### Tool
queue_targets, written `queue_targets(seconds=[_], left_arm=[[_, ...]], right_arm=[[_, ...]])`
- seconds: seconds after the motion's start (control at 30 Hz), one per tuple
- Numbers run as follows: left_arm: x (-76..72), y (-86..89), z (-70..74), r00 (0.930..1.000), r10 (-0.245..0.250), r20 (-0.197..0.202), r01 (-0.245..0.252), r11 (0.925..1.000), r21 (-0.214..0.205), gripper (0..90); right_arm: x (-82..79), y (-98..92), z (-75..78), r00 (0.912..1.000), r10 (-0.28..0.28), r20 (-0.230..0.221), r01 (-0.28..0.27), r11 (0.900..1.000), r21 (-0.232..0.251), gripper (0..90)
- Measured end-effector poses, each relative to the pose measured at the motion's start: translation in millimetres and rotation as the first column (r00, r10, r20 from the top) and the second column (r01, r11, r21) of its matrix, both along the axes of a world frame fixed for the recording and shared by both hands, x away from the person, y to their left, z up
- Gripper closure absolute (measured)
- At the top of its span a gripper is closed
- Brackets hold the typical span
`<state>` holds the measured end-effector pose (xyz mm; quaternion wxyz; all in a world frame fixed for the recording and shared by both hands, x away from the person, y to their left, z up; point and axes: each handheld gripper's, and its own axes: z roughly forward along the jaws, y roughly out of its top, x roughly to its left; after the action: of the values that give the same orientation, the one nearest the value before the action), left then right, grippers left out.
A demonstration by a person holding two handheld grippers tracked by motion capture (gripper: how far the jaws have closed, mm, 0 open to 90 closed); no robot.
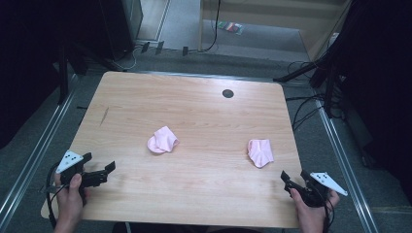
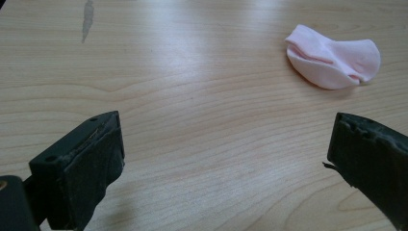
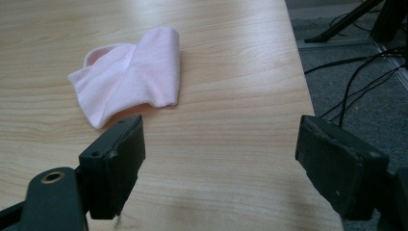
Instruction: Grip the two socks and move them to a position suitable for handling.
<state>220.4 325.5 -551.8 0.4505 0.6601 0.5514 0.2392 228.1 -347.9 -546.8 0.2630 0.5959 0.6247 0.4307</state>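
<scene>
1. No brand, label or readable writing turns up anywhere on the table point(image 1: 194, 194), the socks or the tongs.
2. Two pink socks lie on the wooden table. The left sock point(image 1: 163, 140) sits crumpled near the middle, and the right sock point(image 1: 261, 152) lies folded toward the right edge, the two well apart.
3. Down at the near left corner, the left hand point(image 1: 70, 194) holds the left tongs point(image 1: 108, 171) with its jaws spread wide and nothing between them.
4. In the left gripper view, the left sock point(image 2: 333, 57) lies ahead and off to the right of the open jaws, well clear of them.
5. At the near right corner, the right hand point(image 1: 311, 213) holds the right tongs point(image 1: 293, 180), jaws also wide apart and empty.
6. In the right gripper view, the right sock point(image 3: 130, 74) lies just beyond the left-hand jaw, near it but not touching.
7. A small dark round hole point(image 1: 228, 93) marks the far side of the table, and a grey smudge point(image 1: 105, 115) shows toward the left.
</scene>
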Motion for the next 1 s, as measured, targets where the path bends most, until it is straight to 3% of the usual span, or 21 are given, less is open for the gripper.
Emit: queue_targets(seconds=[0.2,0.3,0.57,0.77,0.8,0.87,1.0], left_arm=[[-0.1,2.3,-0.1,1.0000,-0.003,-0.001,0.003,0.9999,-0.015,0.0],[0.3,1.5,0.0,1.0000,-0.003,-0.003,0.003,0.9999,-0.015,0.0],[-0.2,2.2,-0.1,1.0000,0.004,0.004,-0.004,0.9998,-0.022,0.0],[-0.9,2.1,-0.2,1.0000,0.004,0.008,-0.004,0.9997,-0.024,0.0],[-1.1,2.0,-0.1,0.9999,0.007,0.011,-0.007,0.9997,-0.024,0.0],[-1.5,2.3,-0.1,0.9999,0.010,0.013,-0.010,0.9996,-0.026,0.0],[-1.4,2.6,0.0,0.9999,0.012,0.010,-0.012,0.9996,-0.025,0.0]], right_arm=[[-1.8,1.0,3.0,0.9998,0.005,0.021,-0.005,1.0000,0.001,27.6],[-2.3,1.6,6.3,0.9997,0.003,0.025,-0.004,0.9993,0.038,28.0],[-1.7,26.4,27.3,0.9992,0.013,0.038,-0.014,0.9995,0.030,38.3],[6.3,50.2,35.7,0.9987,0.051,0.009,-0.051,0.9987,-0.004,39.2],[12.7,58.5,37.7,0.9982,0.059,-0.008,-0.059,0.9977,-0.034,40.7],[19.9,64.4,38.5,0.9963,0.082,-0.024,-0.083,0.9957,-0.042,43.8],[37.1,72.9,36.2,0.9943,0.089,-0.059,-0.093,0.9938,-0.061,40.9]])
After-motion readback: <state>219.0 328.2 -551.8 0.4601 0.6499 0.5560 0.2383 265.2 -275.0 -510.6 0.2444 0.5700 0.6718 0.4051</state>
